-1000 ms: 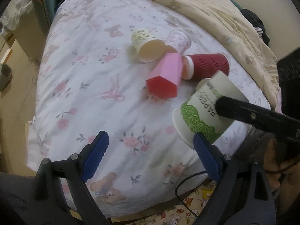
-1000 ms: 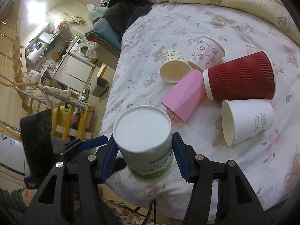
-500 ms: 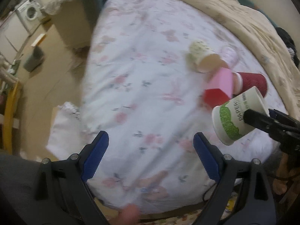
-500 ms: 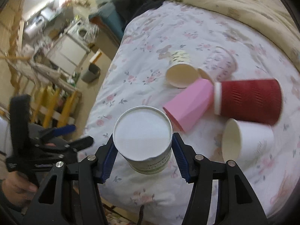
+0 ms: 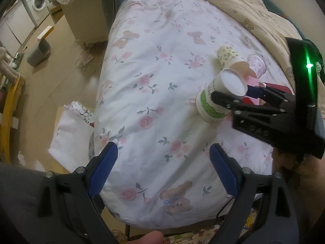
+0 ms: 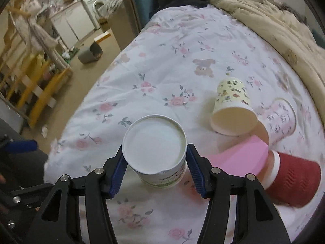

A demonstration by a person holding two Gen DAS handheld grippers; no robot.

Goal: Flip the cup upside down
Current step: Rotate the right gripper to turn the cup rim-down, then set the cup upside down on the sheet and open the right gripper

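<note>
A white paper cup with green print [image 6: 155,152] is upside down, base up, between the blue pads of my right gripper [image 6: 155,168], which is shut on it. Its rim is at or just above the floral bedsheet [image 6: 162,77]. In the left wrist view the same cup [image 5: 219,95] stands mouth down on the bed with the right gripper [image 5: 239,95] clamped on it. My left gripper [image 5: 162,172] is open and empty over the near edge of the bed.
Other cups lie on their sides to the right: a yellow patterned one [image 6: 231,109], a pink printed one [image 6: 282,116], a plain pink one [image 6: 239,158] and a red ribbed one [image 6: 292,183]. A beige duvet [image 6: 274,24] covers the far side. A grey bin [image 6: 89,52] stands on the floor.
The right gripper has carried the upturned cup down and forward onto the bed near the other cups. The left gripper has pulled back and swung left, still open.
</note>
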